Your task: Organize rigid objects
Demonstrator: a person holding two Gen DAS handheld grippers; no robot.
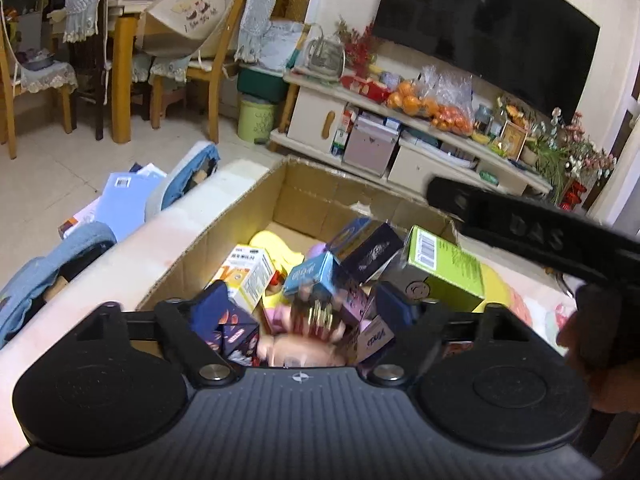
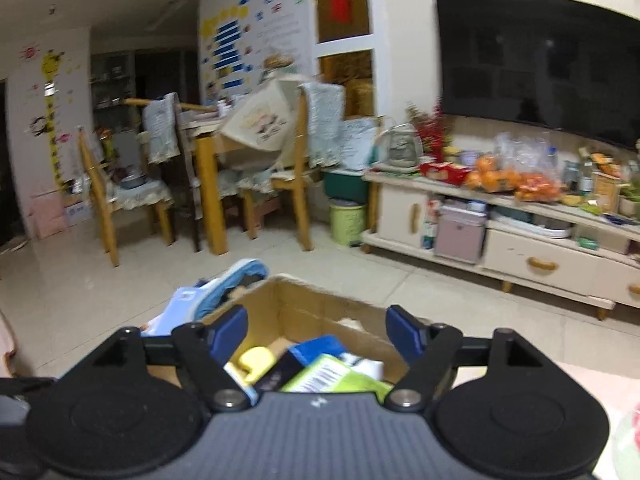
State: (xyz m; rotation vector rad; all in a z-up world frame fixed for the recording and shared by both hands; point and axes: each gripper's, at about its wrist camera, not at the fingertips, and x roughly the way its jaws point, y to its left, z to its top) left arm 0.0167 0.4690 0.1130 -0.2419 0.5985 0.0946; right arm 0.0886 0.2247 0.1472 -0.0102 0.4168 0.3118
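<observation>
An open cardboard box (image 1: 256, 216) holds several small cartons: a white and orange one (image 1: 248, 276), a green one (image 1: 448, 268), a dark one (image 1: 368, 252) and a blurred blue one (image 1: 312, 280), over yellow and pink soft items. My left gripper (image 1: 304, 308) hangs open over this pile, and its pads touch nothing. The blue carton lies blurred between the fingers, apart from both. My right gripper (image 2: 318, 330) is open and empty above the same box (image 2: 320, 308), with the green carton (image 2: 332, 376) just beneath it. In the left wrist view its black body (image 1: 520, 232) crosses the upper right.
Blue slippers (image 1: 188, 176) and blue papers (image 1: 128, 200) lie on the tiled floor left of the box. Beyond stand a cluttered TV cabinet (image 2: 500, 240), a green bin (image 2: 347, 224), wooden chairs (image 2: 296, 184) and a table. A person's hand (image 1: 580, 340) shows at right.
</observation>
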